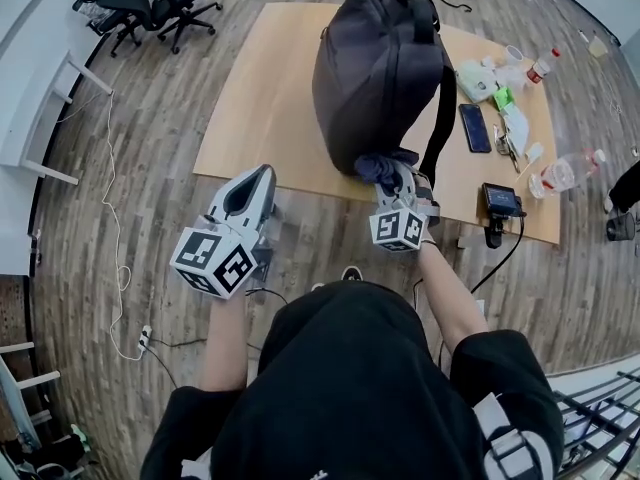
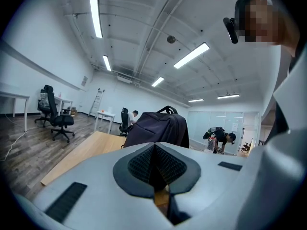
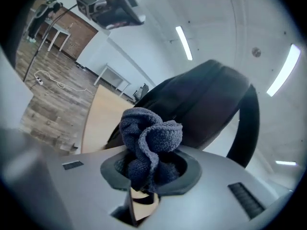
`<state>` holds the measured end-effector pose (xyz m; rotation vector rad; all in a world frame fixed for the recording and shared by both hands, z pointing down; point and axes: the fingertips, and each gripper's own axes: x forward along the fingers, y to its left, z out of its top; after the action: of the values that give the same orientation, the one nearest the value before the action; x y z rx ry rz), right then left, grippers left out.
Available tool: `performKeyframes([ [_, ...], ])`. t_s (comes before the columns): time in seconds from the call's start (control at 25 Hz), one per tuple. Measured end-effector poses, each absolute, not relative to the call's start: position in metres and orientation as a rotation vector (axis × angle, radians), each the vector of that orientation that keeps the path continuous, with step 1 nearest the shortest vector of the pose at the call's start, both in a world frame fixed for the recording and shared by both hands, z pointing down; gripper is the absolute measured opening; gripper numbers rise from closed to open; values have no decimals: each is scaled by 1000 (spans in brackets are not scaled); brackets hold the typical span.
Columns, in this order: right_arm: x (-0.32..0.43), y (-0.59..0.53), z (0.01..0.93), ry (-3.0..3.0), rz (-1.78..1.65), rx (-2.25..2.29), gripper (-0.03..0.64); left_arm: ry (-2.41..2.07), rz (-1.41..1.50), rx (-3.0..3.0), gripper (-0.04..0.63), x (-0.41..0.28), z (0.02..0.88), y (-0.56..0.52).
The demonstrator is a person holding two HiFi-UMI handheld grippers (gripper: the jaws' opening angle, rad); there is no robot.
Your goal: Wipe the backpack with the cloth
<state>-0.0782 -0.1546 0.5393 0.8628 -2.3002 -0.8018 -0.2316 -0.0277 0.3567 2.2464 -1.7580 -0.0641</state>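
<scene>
The dark grey fabric backpack (image 1: 375,68) stands upright at 12 o'clock on the pale wooden tabletop (image 1: 260,98). The right gripper (image 1: 400,180) is clamped on a bunched dark blue terry cloth (image 1: 383,166) at the bag's 6 o'clock lower edge, with the black shoulder strap (image 1: 440,118) hanging at 3 o'clock. The left gripper (image 1: 258,180), jaws together on nothing, hangs off the table at 8 o'clock, while a black smartphone (image 1: 474,128), clear plastic bottles (image 1: 565,171) and a black cabled device (image 1: 500,200) lie at the bag's 3 to 4 o'clock.
</scene>
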Motion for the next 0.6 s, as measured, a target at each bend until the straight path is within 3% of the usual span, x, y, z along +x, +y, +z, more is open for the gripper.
performKeyframes([
  [0.32,-90,-185,316,-2323,-1299,1044,95,-1738,-68,2290,17,-222,348,-25],
  [0.6,-114,-212,266,-2163,-1363,985,97,-1738,-72,2289,17,-217,350,-16],
])
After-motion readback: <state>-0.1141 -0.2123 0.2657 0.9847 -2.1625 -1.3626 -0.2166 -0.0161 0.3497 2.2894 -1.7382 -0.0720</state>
